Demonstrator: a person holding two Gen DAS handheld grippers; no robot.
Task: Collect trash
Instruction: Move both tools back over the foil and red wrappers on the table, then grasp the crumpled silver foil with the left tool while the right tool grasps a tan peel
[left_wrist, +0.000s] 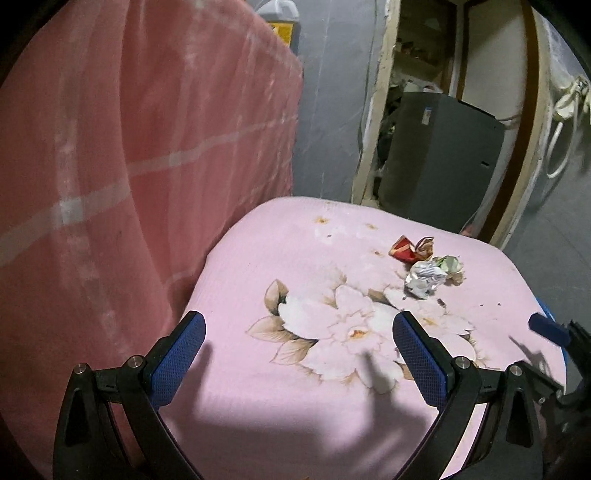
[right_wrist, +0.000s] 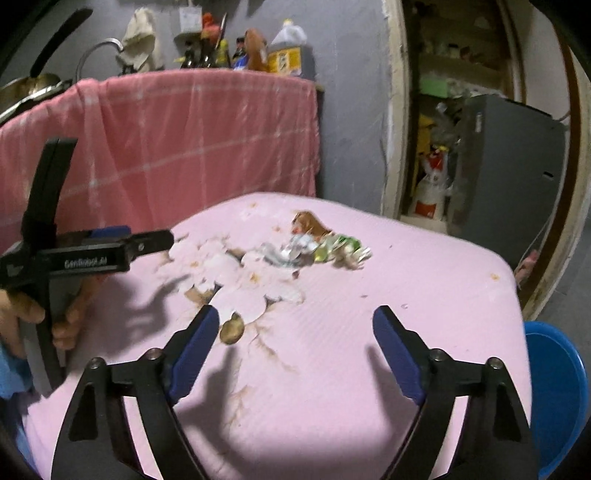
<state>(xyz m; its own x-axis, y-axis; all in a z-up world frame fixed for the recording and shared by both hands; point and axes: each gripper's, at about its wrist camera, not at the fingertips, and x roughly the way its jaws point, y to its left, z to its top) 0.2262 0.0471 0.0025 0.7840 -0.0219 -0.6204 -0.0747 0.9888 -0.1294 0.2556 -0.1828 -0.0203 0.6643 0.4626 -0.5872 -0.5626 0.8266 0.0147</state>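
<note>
Left wrist view:
Landmark: pink flowered cloth (left_wrist: 295, 406) over a table.
Left gripper (left_wrist: 299, 332): fingers spread wide above the cloth's printed flower, nothing between them.
Trash: red wrapper (left_wrist: 410, 250), white crumpled paper (left_wrist: 424, 277) and greenish wrapper (left_wrist: 451, 265) clustered near the cloth's far right part.

Right wrist view:
Right gripper (right_wrist: 295, 326): fingers apart, empty, over the cloth's near half.
Trash pile (right_wrist: 317, 245): blurred, beyond the fingertips.
Blue bowl (right_wrist: 561, 398): just off the cloth's right edge.

The pink cloth cover (left_wrist: 258, 258) looks matt and finely ribbed; the crumpled wrappers (left_wrist: 424, 275) look like shiny foil and paper.
</note>
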